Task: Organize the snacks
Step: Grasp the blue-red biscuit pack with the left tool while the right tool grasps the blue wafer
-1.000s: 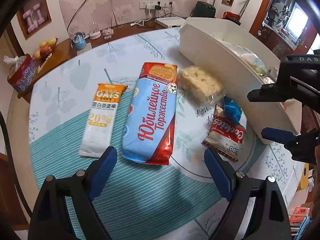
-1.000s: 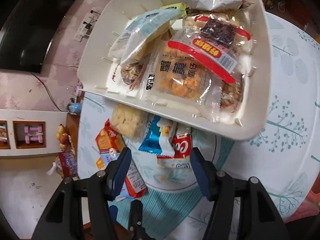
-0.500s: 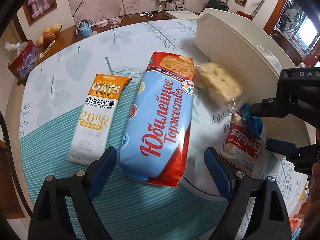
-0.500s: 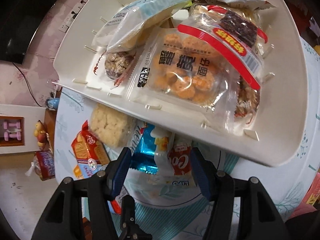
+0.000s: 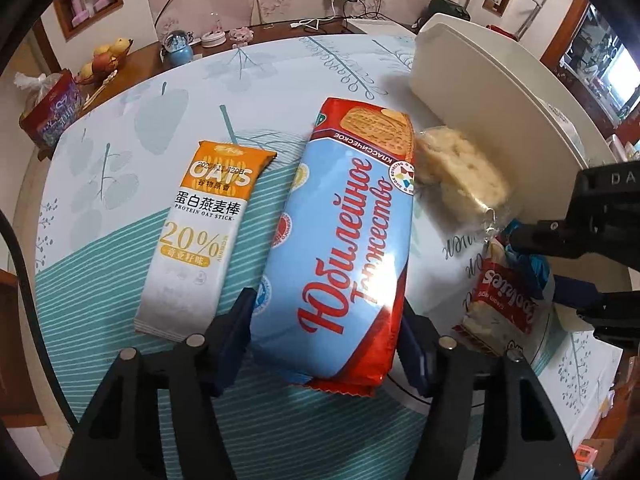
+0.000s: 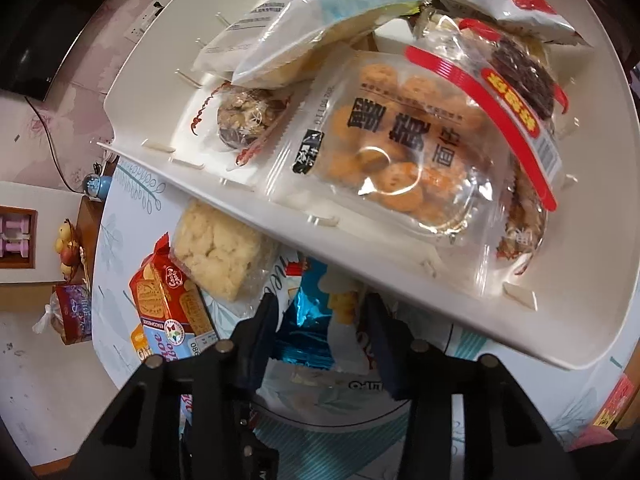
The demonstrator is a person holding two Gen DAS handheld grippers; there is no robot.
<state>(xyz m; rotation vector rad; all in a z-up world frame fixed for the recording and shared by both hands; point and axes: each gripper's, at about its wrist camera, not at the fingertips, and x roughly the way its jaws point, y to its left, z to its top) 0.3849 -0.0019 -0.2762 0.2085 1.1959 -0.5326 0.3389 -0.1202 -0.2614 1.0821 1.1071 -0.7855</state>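
My left gripper sits at the bottom centre of its view, jaws closing on the near end of the long blue-and-red biscuit pack; the blue pads already touch both of its sides, so I have it in a grip. The pack lies flat on the leaf-patterned tablecloth and runs up the middle of the frame. Just left of it lies the orange-and-white oat stick, beside my left finger. To the upper right of the pack a pale crumbly cake in clear wrap lies against the wall of the white bin.

My right gripper is at the bottom centre of its own view, jaws closing around the blue-and-red cookie packet, which lies on the table just under the bin's near rim; its pads sit against the wrapper's sides. In the left view this gripper shows at the right edge, over the same packet. The bin fills the upper frame, piled with snack bags, a clear bag of small orange cookies on top.
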